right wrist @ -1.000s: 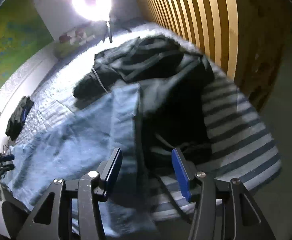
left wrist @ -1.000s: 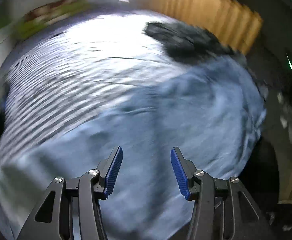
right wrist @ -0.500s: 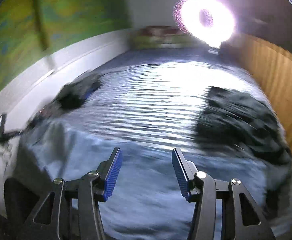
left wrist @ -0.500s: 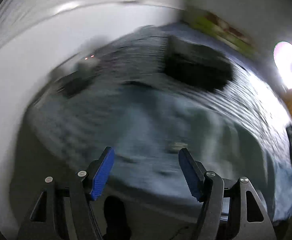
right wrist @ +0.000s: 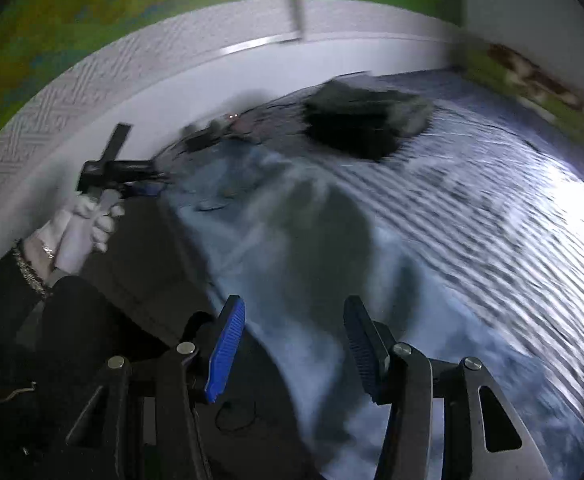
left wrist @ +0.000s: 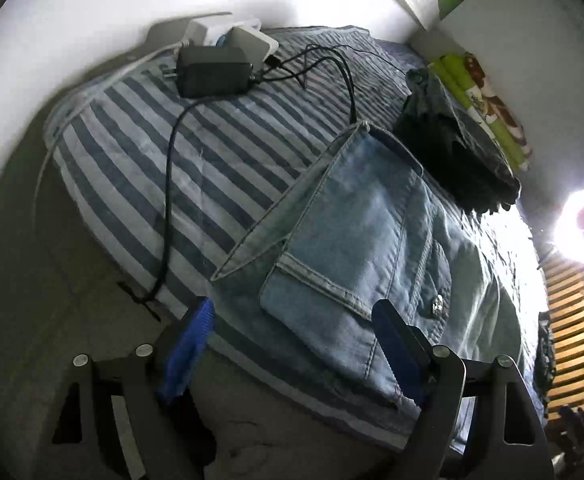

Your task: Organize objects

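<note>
My left gripper point(left wrist: 292, 344) is opening, nothing between its jaws, hovering over the near corner of the jeans point(left wrist: 372, 248) so I can take that edge. The jeans lie flat on the striped bed point(left wrist: 195, 152), a dark garment point(left wrist: 452, 152) beyond them. My right gripper point(right wrist: 287, 344) hangs half apart and empty over the blurred denim.

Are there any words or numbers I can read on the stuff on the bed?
None can be read.
The black power adapter shows no label from here.
The jeans' metal button is too small to tell.
The green patterned pillow shows pictures, no clear letters.
The right wrist view is too blurred for any text.
</note>
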A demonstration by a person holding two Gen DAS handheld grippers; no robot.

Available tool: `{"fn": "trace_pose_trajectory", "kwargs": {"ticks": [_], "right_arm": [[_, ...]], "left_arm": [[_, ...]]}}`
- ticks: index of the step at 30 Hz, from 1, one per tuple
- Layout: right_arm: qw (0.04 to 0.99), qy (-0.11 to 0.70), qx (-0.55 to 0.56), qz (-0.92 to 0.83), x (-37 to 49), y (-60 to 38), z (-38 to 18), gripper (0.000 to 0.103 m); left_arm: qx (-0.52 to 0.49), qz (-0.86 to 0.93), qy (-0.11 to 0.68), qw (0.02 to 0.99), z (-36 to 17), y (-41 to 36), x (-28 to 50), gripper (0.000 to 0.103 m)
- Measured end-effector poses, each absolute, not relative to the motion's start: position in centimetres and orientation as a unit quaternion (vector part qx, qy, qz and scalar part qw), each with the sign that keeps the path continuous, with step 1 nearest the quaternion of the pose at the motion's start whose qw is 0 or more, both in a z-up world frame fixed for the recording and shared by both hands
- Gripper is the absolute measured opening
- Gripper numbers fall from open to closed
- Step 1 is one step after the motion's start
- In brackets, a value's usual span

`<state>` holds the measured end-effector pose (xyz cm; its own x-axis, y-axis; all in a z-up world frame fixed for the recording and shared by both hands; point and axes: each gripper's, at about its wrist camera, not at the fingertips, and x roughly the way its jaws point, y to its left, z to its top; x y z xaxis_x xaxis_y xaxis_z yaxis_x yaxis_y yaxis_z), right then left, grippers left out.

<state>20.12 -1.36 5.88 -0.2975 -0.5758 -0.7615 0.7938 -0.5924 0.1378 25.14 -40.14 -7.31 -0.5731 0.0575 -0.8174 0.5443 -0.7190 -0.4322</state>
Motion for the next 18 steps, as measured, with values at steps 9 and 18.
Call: {"fn": "trace_pose_trajectory", "kwargs": {"ticks": [9,18], "right_arm": [[0.453,0.131,0.450,-0.758,19.9,-10.5,0.9,0.048],[0.475,0.153,0.433,-0.750,21.1,-19.3,0.5,0.048]], "left_arm": [[0.453,-0.808,0.351,0.137,-8.1,-39.9,23.9,0.085],[0.429,-0.821,0.312,0.209,-5.7,-41.7,26.1,0.085]]}}
